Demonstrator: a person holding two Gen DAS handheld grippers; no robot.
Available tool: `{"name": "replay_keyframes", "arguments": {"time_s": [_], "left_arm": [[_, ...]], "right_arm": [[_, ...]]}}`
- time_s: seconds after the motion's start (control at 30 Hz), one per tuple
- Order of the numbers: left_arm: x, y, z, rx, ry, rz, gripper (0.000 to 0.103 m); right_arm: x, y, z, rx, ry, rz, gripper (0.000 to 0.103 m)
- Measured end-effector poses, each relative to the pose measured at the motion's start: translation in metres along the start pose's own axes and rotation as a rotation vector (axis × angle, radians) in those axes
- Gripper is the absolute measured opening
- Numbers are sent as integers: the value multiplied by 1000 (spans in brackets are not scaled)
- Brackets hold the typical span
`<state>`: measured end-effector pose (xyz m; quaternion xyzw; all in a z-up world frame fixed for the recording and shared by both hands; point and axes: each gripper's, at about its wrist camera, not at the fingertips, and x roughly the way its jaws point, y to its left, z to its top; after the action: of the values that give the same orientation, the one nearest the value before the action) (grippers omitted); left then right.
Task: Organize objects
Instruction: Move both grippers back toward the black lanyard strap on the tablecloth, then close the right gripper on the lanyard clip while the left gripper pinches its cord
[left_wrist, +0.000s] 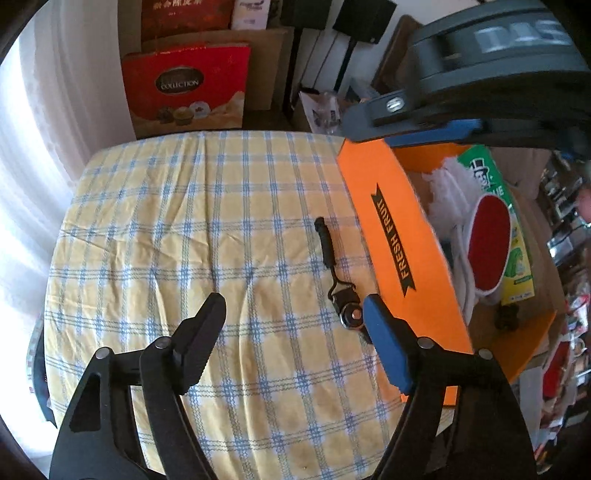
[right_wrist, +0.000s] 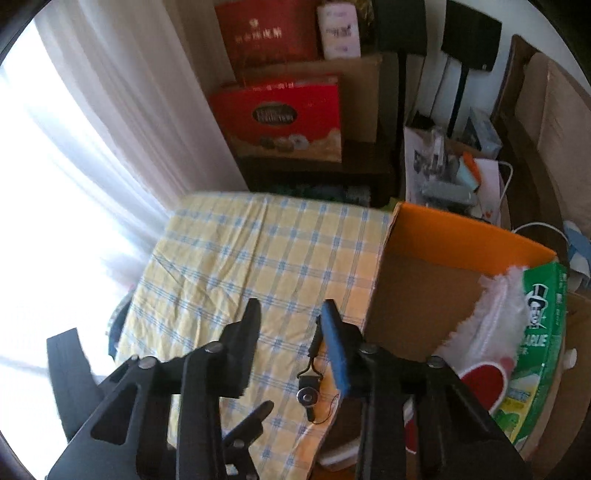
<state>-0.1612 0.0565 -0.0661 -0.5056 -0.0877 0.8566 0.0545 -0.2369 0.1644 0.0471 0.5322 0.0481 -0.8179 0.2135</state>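
- Yellow-and-blue checked cloth (left_wrist: 177, 229) draped over the surface, sheer curtains bright on one side, red gift boxes (left_wrist: 186, 86) stacked beyond the far edge.
- Along the surface's right edge: orange "FRESH FRUIT" carton (left_wrist: 397, 236), open, already holding a green toothpaste box (left_wrist: 491, 184), a white fluffy item (left_wrist: 448, 192) and a red oval pad (left_wrist: 487, 243).
- Only loose item on the cloth: small black strap with a round metal clip (left_wrist: 338, 280), lying just beside the carton's wall, near the front right corner.
- Left gripper (left_wrist: 295, 321) hanging above the cloth, jaws fairly wide, nothing between them; blue pad right next to the clip in its view.
- Right gripper (right_wrist: 290, 325) with jaws narrowed, empty, aimed at the cloth beside the carton; strap visible below its blue finger.
- Likely trouble: both grippers crowding one thin strap; pinching the cloth along with it and dragging a fold; clip slipping free since flat and small; bumping the carton wall and shifting it off the edge.
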Motion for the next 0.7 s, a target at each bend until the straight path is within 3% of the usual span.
{"name": "replay_keyframes", "arguments": {"time_s": [0.47,0.7], "left_arm": [[-2,38,-4,-48,2,29,73],[-4,50,-12,-54,0,30,73]], "right_arm": [[73,9,-11,-48,152,-98,25],[90,25,-7,-101,204,-218,24]]}}
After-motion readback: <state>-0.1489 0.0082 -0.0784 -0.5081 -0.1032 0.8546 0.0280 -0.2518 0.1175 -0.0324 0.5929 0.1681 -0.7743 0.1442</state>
